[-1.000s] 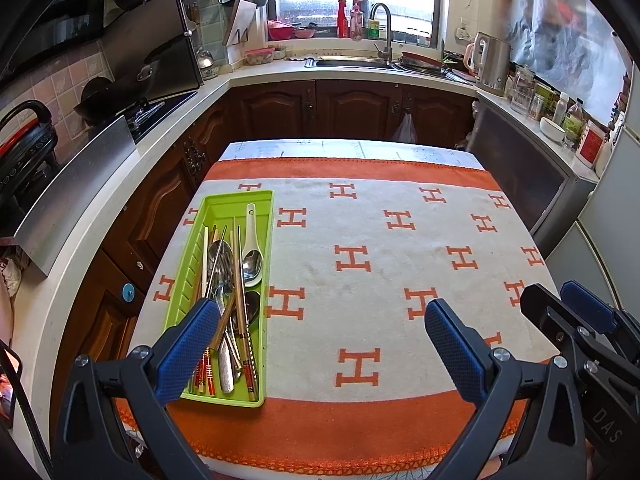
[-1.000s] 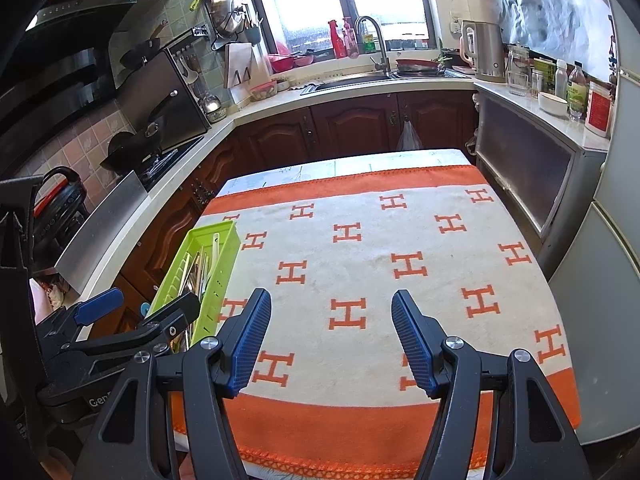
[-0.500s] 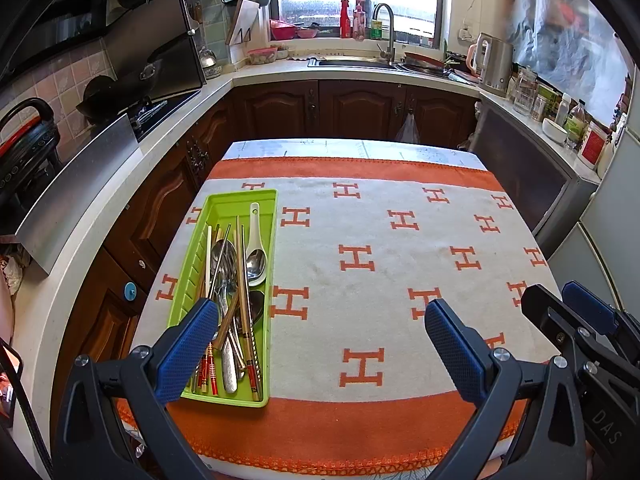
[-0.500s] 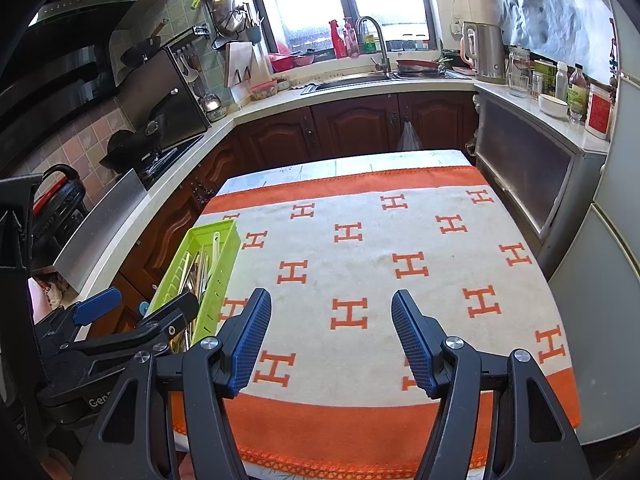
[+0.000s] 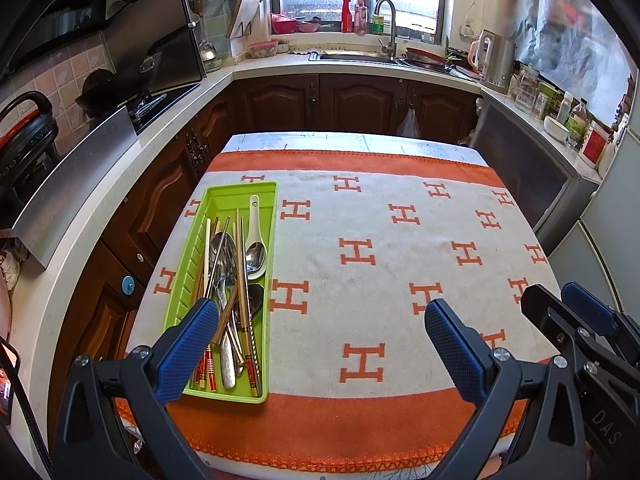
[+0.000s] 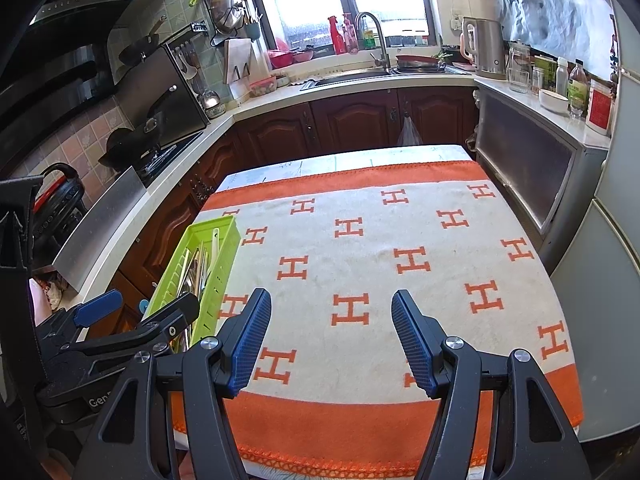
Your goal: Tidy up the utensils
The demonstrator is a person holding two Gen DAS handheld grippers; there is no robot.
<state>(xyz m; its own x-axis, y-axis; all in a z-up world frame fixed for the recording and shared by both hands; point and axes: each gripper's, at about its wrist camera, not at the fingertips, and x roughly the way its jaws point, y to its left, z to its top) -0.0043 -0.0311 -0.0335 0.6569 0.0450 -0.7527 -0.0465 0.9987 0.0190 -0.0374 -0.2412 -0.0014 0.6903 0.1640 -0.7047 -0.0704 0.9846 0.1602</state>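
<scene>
Right up close, the left gripper (image 5: pixel 320 332) is seen with its blue padded jaws spread wide and nothing caught between them, hovering over the near orange border of the cloth (image 5: pixel 400 240). The right gripper (image 6: pixel 332 336) is held the same way, jaws apart and empty, above the cream middle part with the orange H marks. In the left view the right gripper can also be spotted at the lower right edge, and in the right view the left one is seen at the lower left, just beside the tray.

A bit further in, the green tray (image 5: pixel 240 190) is laid lengthwise along the left side of the cloth, near the table's left edge. The utensils are all piled inside it: a bunch of chopsticks (image 5: pixel 245 300) with red patterned ends pointing toward the near end, some metal spoons (image 5: pixel 224 248) crossed over each other, and a white ceramic spoon (image 5: pixel 254 220) lying toward the far right side of the tray. Nothing is being touched by either gripper. The rest of the cloth is left bare.

Past the table, dark wooden cabinets (image 5: pixel 360 100) are lined up under a pale counter. A sink with a tall faucet (image 5: pixel 386 20) is set under the window, a kettle (image 5: pixel 496 60) is parked to the right, and a stove with a black wok (image 5: pixel 100 88) is seen on the left.
</scene>
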